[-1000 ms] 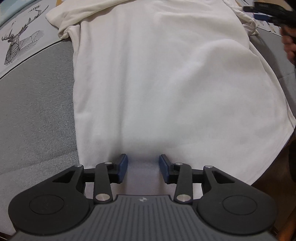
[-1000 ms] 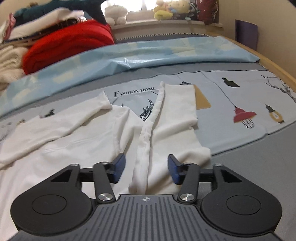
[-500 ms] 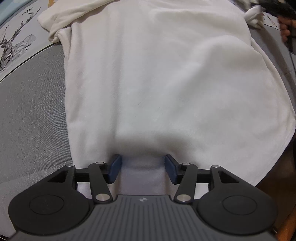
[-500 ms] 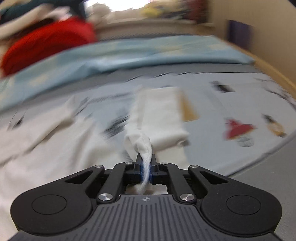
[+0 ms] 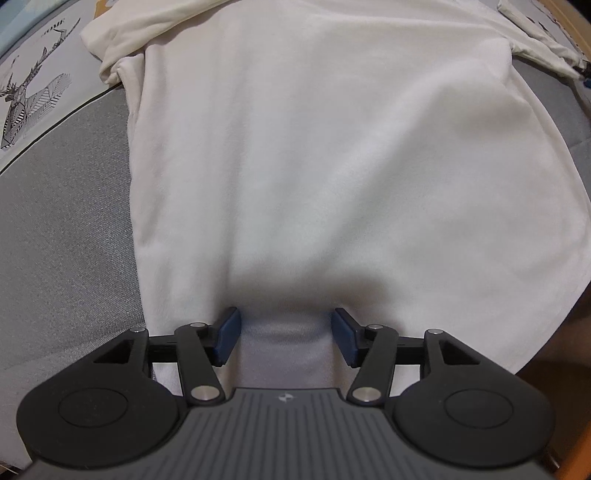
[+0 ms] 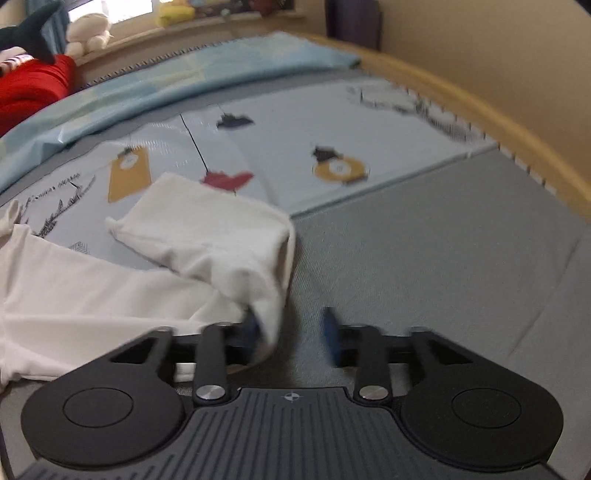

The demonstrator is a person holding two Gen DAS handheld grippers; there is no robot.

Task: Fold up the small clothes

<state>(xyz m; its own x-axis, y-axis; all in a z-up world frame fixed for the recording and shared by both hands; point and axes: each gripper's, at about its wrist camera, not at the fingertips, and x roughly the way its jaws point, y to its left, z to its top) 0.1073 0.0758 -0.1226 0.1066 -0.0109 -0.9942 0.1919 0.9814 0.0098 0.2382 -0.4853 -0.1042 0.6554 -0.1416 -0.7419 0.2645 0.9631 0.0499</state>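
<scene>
A white long-sleeved shirt (image 5: 325, 155) lies flat on the grey mat, its body stretching away from my left gripper (image 5: 286, 338). The left gripper is open, its blue pads on either side of the shirt's near hem. In the right wrist view the shirt's sleeve (image 6: 207, 232) lies pulled out sideways onto the mat. My right gripper (image 6: 291, 334) is open; the sleeve's end drapes against its left pad (image 6: 251, 328). The view is motion-blurred.
A printed play mat (image 6: 332, 140) with lamp and deer drawings lies beyond the grey mat (image 6: 424, 258). A light blue blanket (image 6: 166, 85), red clothes (image 6: 33, 88) and plush toys (image 6: 88, 33) sit at the back. A wooden rim (image 6: 517, 136) curves along the right.
The right gripper closed on the sleeve, pulled it out to the right, then opened and let it go. The left gripper stayed open at the hem, shifting slightly.
</scene>
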